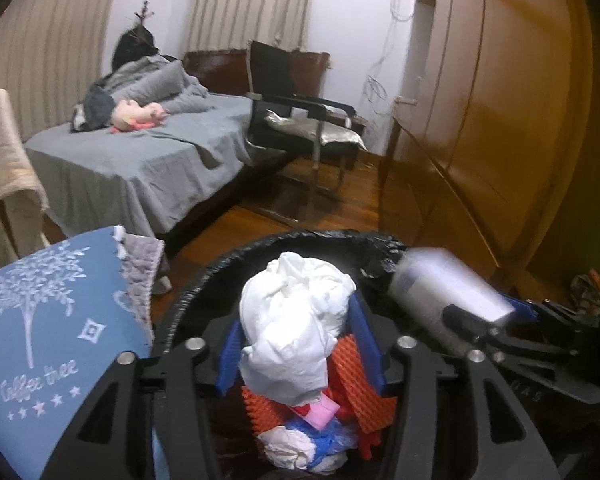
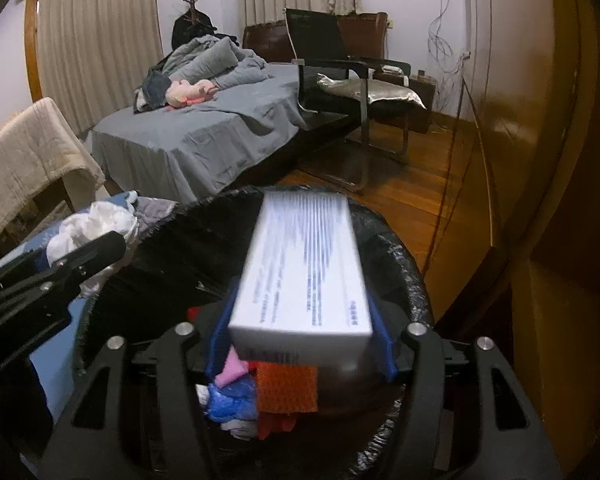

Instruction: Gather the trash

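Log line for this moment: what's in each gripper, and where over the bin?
left gripper: white crumpled bag between fingers | right gripper: white box between fingers | both above bin | bin: trash inside

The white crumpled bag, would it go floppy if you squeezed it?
Probably floppy: the white crumpled bag is all soft folds and creases. It looks thin, so likely very light. It may spring back and slip, since it bulges between the left hand-held gripper's blue pads.

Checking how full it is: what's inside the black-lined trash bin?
Inside the trash bin: orange ridged pieces, a blue wrapper, something pink. The white box covers the rest.
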Motion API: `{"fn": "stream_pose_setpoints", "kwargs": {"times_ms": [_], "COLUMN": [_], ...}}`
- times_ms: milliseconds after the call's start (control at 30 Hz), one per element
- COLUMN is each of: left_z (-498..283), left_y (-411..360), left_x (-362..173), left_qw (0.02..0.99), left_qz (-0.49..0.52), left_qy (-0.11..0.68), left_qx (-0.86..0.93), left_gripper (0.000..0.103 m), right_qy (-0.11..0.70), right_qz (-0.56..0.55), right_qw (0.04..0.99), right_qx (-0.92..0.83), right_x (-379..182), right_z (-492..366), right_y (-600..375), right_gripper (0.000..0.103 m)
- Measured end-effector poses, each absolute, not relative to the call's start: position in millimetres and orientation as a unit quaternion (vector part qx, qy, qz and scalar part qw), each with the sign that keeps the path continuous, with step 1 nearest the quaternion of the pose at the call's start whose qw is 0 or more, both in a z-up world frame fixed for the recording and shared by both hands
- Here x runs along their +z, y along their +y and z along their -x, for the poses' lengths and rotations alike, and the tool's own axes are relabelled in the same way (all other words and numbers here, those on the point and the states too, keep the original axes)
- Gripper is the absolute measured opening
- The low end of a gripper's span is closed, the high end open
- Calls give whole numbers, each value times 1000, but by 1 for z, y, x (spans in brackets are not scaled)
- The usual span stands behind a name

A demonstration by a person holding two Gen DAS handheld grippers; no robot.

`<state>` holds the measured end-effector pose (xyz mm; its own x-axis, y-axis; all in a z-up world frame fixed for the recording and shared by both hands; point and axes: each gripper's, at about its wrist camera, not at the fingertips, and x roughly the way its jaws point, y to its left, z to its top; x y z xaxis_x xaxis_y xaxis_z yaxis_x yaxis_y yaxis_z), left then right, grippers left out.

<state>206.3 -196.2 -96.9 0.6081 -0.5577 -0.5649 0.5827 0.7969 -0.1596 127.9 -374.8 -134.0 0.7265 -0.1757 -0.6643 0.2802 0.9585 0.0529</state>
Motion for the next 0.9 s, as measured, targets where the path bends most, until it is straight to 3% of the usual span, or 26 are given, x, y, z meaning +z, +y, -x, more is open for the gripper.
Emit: {"fn": "stream_pose_setpoints", "kwargs": {"times_ms": [167,467,900], "left_z": [-205,-185,-119], "left_y": [-189,-146,-70], "left_x": [-85,-52,-33], "left_qw": [899,925,946], "left_qz": [-10,-14,-24], "left_qy": [301,274,265], "left_qx": [-318,-264,-184], "left_gripper": [74,97,97], "right_qy": [344,332,319], "right_qz": [-69,-90,-63], "right_qw": [927,932,944], "right_qx": [-132,-114,-53], "right_x": [-134,-112,-62], "right_z": [-119,-97,-57], "right_y": [-374,-361,-298], "right_gripper": [90,96,98]}}
